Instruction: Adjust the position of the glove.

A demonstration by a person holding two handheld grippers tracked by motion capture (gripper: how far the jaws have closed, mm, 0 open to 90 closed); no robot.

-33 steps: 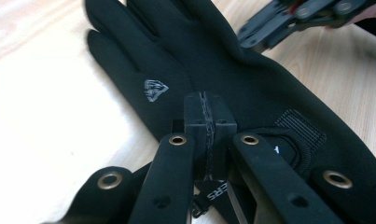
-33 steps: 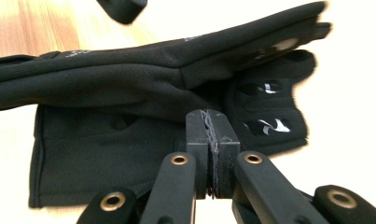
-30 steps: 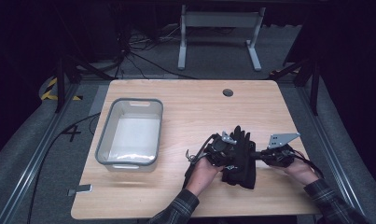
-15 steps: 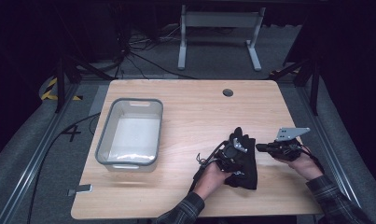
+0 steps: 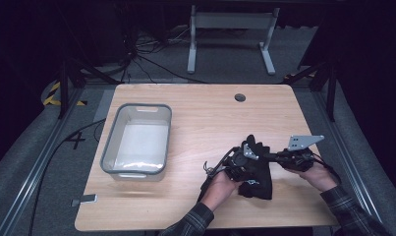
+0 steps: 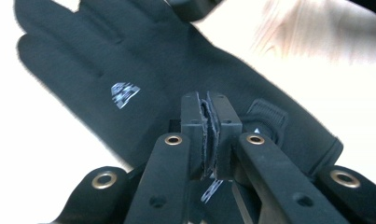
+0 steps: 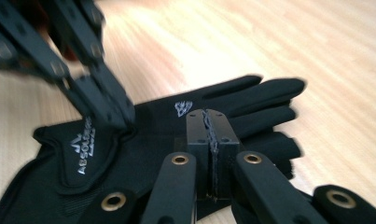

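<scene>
A pair of black gloves (image 5: 260, 181) lies stacked on the wooden table (image 5: 205, 115), right of centre, fingers pointing to the far side. The top glove (image 6: 143, 70) (image 7: 157, 135) bears a small white logo and a lettered cuff strap (image 7: 83, 147). My left gripper (image 5: 250, 166) (image 6: 209, 100) comes in from the left, jaws shut, tips resting down on the cuff area, with no fabric visibly between them; it also appears in the right gripper view as the left gripper (image 7: 122, 119). My right gripper (image 5: 271, 157) (image 7: 208, 114) hovers at the gloves' right side, jaws shut and empty.
A clear grey-rimmed plastic bin (image 5: 108, 143) stands on the table's left half. A round cable hole (image 5: 240, 97) sits near the far edge. A small grey tag (image 5: 85, 199) lies at the front left corner. Bare wood stretches between bin and gloves.
My right gripper has drawn back to the right, off the gloves. My left hand has shifted right, over the gloves. The gloves have stayed about where they were.
</scene>
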